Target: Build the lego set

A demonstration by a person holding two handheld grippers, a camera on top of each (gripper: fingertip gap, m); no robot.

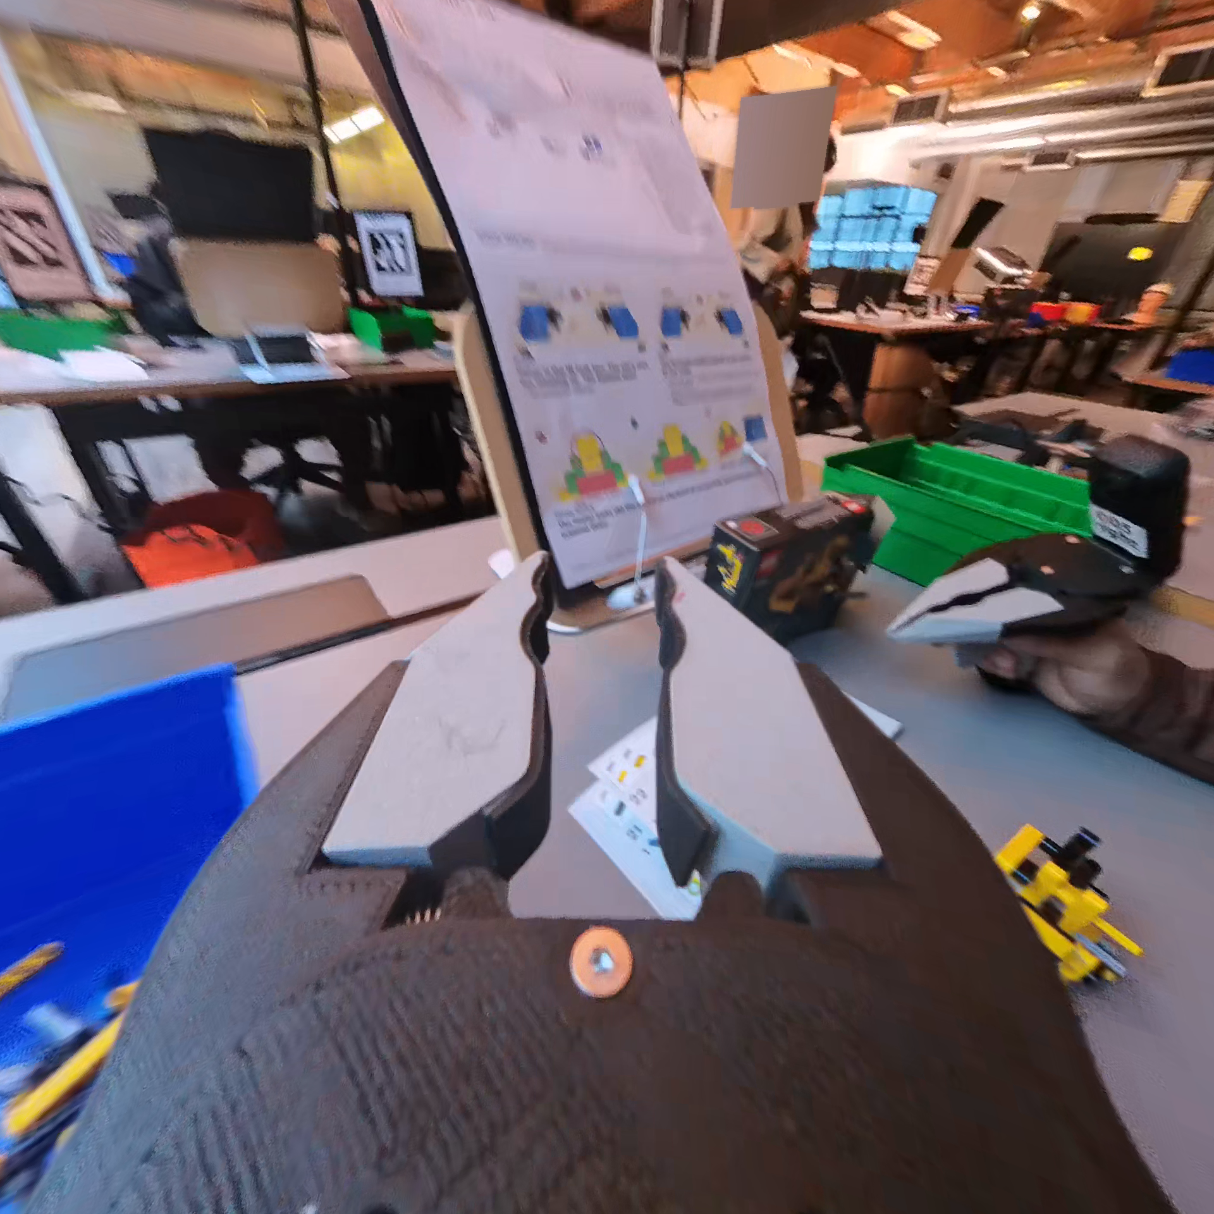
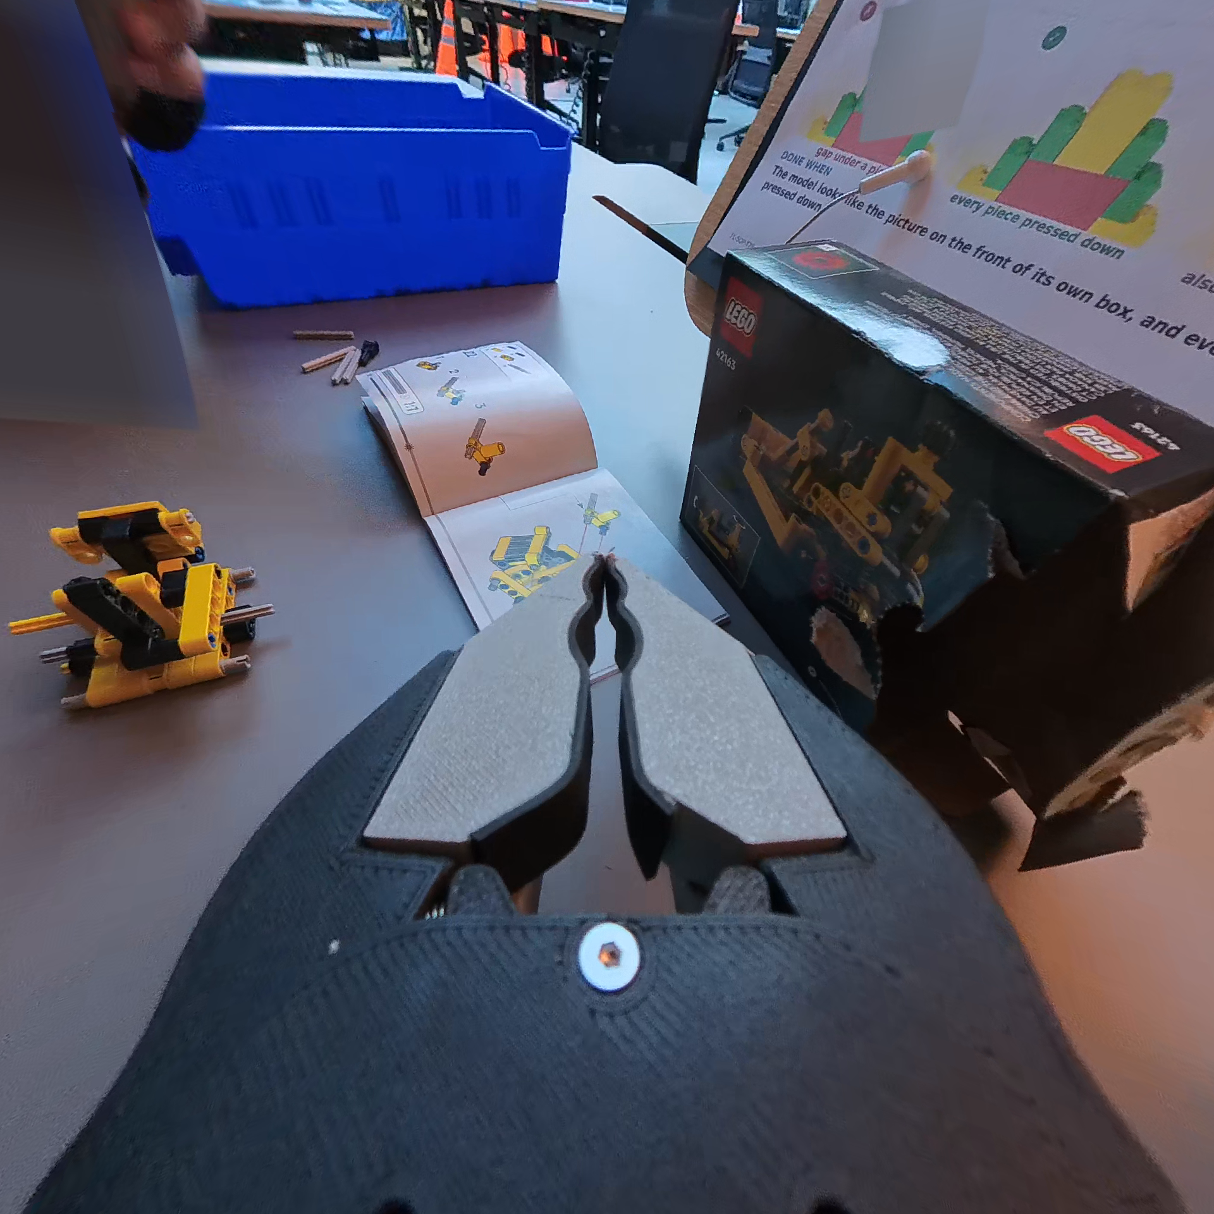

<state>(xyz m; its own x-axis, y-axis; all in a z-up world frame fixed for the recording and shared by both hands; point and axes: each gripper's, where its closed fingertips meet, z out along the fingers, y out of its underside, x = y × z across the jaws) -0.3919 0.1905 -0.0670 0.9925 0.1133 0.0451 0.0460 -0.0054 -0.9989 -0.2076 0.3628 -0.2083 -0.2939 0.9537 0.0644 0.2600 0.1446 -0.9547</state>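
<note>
Mid-build pause: the half-built yellow model [image 2: 148,601] sits untouched, left of the open booklet [image 2: 519,473]. Left gripper [image 1: 601,594] gapes empty; right gripper [image 2: 603,565] is pinched closed, empty. Next probably calls for fetching loose pins [image 2: 335,355] beyond the booklet

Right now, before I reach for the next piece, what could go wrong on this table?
The half-built yellow model has thin axles sticking out its sides; a careless sweep of the open left gripper might knock them loose. The loose pins lie near the blue bin and may roll if nudged. The right gripper is shut with its tips over the open instruction booklet, so it could snag the page.
</note>
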